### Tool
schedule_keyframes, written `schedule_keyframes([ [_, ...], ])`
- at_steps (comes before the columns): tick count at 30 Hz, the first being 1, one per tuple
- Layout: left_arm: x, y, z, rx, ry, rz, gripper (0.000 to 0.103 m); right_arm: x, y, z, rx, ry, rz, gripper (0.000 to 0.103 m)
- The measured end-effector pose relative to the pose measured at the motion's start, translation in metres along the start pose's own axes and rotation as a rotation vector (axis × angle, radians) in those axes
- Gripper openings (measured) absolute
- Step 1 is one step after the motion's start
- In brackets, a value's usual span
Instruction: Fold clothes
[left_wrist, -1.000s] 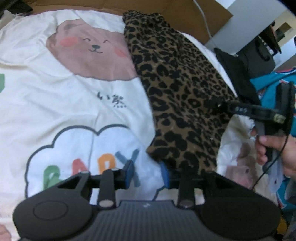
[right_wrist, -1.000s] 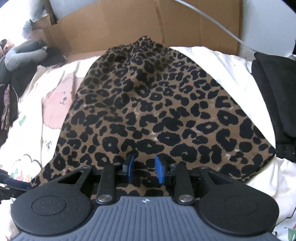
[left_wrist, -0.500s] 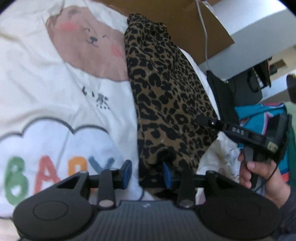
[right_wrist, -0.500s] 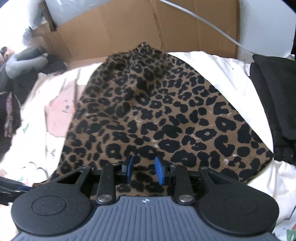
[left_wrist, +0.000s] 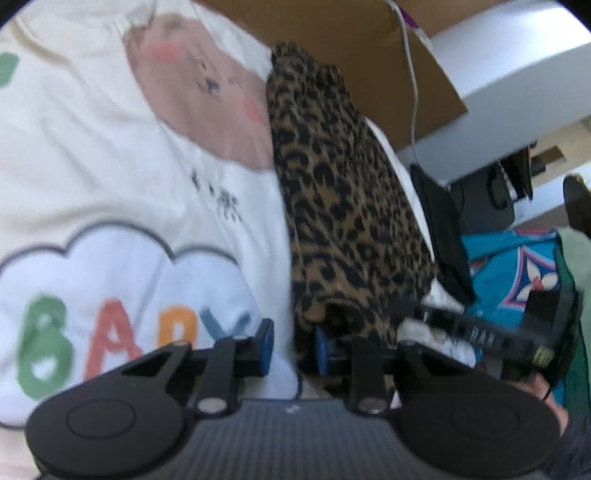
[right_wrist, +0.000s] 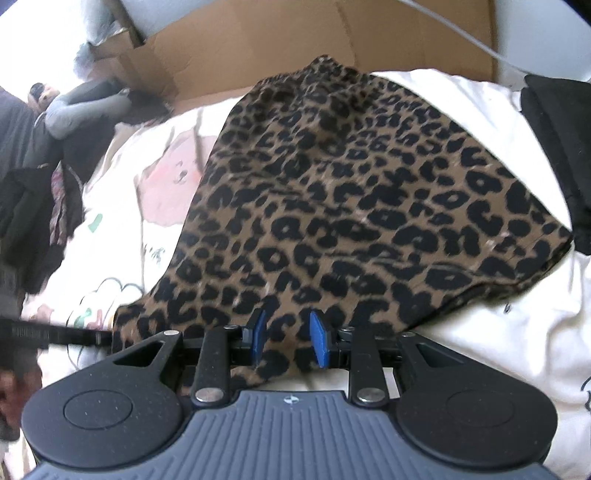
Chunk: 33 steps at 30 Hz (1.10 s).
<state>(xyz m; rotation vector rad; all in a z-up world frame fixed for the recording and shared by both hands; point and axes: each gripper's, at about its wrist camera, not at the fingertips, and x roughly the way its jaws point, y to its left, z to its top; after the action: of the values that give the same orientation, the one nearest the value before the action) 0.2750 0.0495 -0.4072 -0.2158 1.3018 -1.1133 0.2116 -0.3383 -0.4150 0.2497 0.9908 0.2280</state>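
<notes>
Leopard-print garment (right_wrist: 332, 206): lies flat on the bear-print sheet (left_wrist: 110, 166) — soft, light, limp, I judge.
Left tongs (left_wrist: 291, 347): just been closing, hem corner between, not yet pinched.
Right tongs (right_wrist: 288, 339): apart over near hem — I'd grip there.

Brown cardboard (right_wrist: 303, 48) against pale wall (left_wrist: 517, 44); white cable (left_wrist: 412, 74) hanging; dim doorway beyond.

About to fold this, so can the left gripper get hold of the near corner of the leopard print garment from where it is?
Probably yes: the left gripper already has the leopard print garment's near corner between its pads, jaws just closing, nothing blocking.
</notes>
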Motion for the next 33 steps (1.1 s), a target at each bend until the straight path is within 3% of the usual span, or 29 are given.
schedule_keyframes([
  [4, -0.012, 0.008, 0.003, -0.042, -0.046, -0.003, 0.025, 0.000, -0.003, -0.002, 0.002, 0.006, 0.005, 0.033],
  [11, -0.018, 0.018, -0.003, -0.123, -0.054, -0.029, 0.025, 0.000, -0.007, -0.004, 0.008, 0.009, 0.005, 0.033],
  [15, -0.028, 0.022, 0.000, -0.159, -0.091, -0.078, 0.040, 0.000, -0.010, -0.007, 0.011, 0.017, 0.005, 0.033],
  [19, -0.023, 0.024, 0.004, -0.189, -0.097, -0.098, 0.043, 0.001, -0.012, -0.007, 0.015, 0.020, 0.006, 0.033],
  [25, 0.011, 0.031, 0.005, -0.260, -0.043, -0.163, 0.043, 0.002, -0.012, -0.007, 0.012, 0.022, 0.008, 0.033],
  [30, 0.025, 0.024, -0.004, -0.255, 0.022, -0.240, 0.041, 0.002, -0.013, -0.008, 0.012, 0.024, 0.012, 0.033],
  [31, 0.025, 0.025, -0.006, -0.270, 0.028, -0.262, 0.039, 0.002, -0.014, -0.008, 0.014, 0.025, 0.012, 0.033],
  [33, 0.024, 0.028, -0.012, -0.295, 0.035, -0.296, 0.025, 0.002, -0.015, -0.009, 0.016, 0.026, 0.012, 0.033],
])
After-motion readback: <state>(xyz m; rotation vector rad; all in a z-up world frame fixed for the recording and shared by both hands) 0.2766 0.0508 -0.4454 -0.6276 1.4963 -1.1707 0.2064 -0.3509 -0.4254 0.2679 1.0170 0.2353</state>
